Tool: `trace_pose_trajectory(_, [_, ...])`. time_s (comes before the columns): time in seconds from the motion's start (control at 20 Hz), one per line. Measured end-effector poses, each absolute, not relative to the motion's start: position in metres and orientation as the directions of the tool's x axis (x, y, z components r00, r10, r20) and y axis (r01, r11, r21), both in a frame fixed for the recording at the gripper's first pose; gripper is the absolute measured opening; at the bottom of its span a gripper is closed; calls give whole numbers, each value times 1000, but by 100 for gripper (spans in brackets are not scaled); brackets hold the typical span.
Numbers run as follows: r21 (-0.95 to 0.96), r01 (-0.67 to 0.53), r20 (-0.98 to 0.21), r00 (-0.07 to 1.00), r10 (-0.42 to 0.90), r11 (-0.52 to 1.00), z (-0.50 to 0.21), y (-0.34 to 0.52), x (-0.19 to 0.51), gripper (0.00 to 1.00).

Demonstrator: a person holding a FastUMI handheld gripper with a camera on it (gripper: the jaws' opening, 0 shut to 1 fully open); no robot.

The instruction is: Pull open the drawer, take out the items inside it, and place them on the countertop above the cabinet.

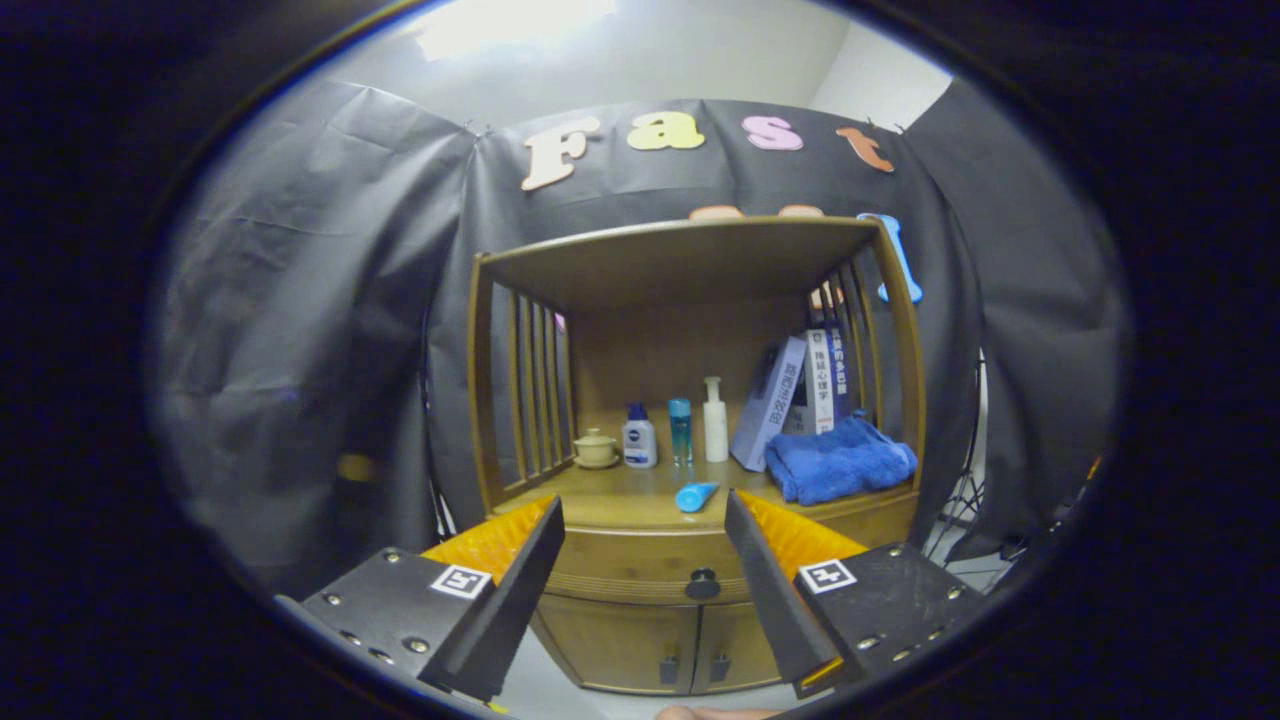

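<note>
Drawer point(640, 560) front sits flush in the wooden cabinet point(620, 640), closed, just beyond the fingertips and between them, with its dark round knob point(702, 583) at the middle. The gripper point(645, 515) is spread wide, grasping nothing. My judgement: the knob is the only place to take hold; it is small, rigid and probably smooth, so both fingers should pinch it squarely and pull straight out. A wooden drawer should slide stiffly rather than heavily. Below it are two small doors. Above, the countertop point(630, 500) carries a blue tube point(696, 495) near the front edge, a folded blue towel point(838, 460), then a lidded ceramic cup point(596, 448), three bottles point(680, 430) and leaning books point(800, 395) at the back.
</note>
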State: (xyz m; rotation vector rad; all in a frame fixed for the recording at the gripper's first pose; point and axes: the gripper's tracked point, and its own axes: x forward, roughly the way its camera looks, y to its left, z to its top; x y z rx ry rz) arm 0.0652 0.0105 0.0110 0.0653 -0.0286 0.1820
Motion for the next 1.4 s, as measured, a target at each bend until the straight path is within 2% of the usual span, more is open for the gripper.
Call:
trace_pose_trajectory(0.45, [72,-181,19,984,180,981,69,9,3,96])
trace_pose_trajectory(0.7, [94,-184,13,983,183,978,68,-6,-5,96])
trace_pose_trajectory(0.85, [141,-164,-33,985,170,976,48,-20,0,96])
trace_pose_trajectory(1.0, [181,-206,-25,977,213,962,45,-14,-4,96])
trace_pose_trajectory(1.4, [133,-212,-40,975,219,968,40,-9,-8,96])
